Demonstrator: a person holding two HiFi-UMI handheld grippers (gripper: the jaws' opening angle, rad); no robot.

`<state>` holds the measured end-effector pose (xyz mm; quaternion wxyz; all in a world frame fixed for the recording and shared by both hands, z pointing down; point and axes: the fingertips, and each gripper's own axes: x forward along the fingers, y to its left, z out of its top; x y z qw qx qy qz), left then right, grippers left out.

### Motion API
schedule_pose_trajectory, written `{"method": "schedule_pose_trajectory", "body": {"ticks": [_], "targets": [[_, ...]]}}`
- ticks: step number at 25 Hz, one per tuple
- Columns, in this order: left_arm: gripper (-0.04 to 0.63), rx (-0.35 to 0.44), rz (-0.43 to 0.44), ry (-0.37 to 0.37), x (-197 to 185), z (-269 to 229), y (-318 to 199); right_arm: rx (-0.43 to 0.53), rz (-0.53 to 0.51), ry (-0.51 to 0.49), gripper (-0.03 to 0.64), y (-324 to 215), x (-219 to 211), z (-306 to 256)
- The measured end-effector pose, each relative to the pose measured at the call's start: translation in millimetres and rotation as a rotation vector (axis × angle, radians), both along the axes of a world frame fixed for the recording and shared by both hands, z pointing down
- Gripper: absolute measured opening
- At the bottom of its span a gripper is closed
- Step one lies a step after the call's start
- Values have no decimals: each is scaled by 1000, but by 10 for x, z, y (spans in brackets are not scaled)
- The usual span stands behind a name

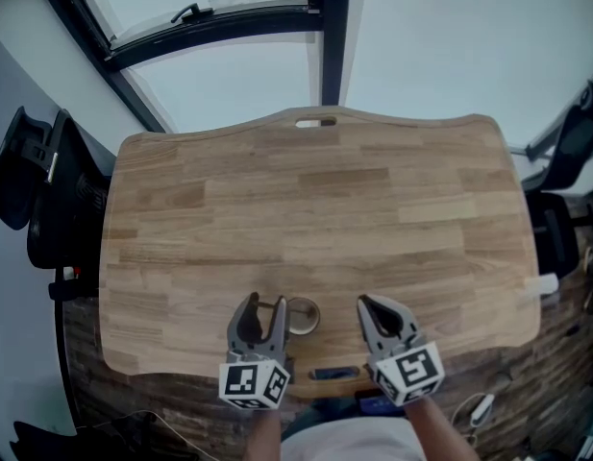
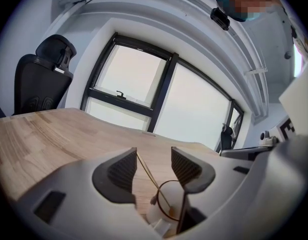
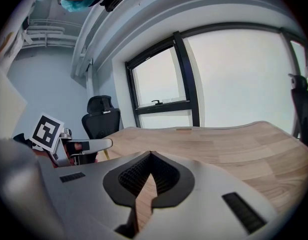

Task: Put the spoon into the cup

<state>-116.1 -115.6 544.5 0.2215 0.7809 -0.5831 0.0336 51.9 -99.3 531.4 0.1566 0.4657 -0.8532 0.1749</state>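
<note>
Now spoon [image 2: 153,180] stands in cup [image 2: 154,215], between wide-open left gripper [image 2: 154,153]; right gripper [image 3: 151,159] closed.

Overhead and low views, shared table [image 1: 315,200]

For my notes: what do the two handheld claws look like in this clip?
Both the left claw and right claw have grey moulded bodies tapering to curved jaws with dark ribbed pads. Each carries a white cube printed with black square markers at the rear. No cables on them show.
</note>
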Motion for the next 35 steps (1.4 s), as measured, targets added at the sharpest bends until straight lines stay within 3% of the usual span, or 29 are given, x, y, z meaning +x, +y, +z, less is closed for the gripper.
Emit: {"method": "schedule_pose_trajectory", "body": {"ticks": [9,14,19,27,30,33,35], "targets": [[225,12,-49,-49,-138,-51,52,31,-3,-11,-3,111,2,-154],[225,57,-57,-84,-140,-222,28,40,-1,-21,-3,157,10,-234],[225,133,-31,-77,-65,-511,70,69,0,-18,-3,150,4,-345],[220,174,32,-84,63,-751,157,127,11,-27,-3,201,8,-555],[155,182,59,-49,122,-821,197,143,18,-21,-3,239,30,-598],[12,183,82,-69,196,-835,241,166,28,-20,-3,284,42,-683],[2,180,103,-74,265,-833,272,178,36,-12,-3,318,82,-701]]}}
